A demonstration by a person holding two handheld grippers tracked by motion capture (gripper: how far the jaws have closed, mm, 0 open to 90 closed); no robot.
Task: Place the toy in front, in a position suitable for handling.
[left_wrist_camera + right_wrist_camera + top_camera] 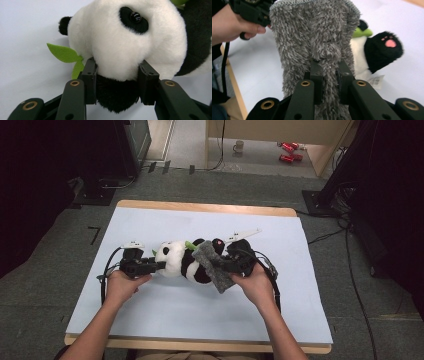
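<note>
The black-and-white plush panda toy [187, 261] lies at the centre of the pale blue surface [150, 310]. The left claw [159, 265], at its 9 o'clock, clamps the head to steady it. The right claw [218, 265] pinches the grey fluffy cloth [214, 268] draped over the body, probably for wiping. The right gripper view shows a pink paw pad [390, 43]; the left gripper view shows a green felt leaf [64, 53].
</note>
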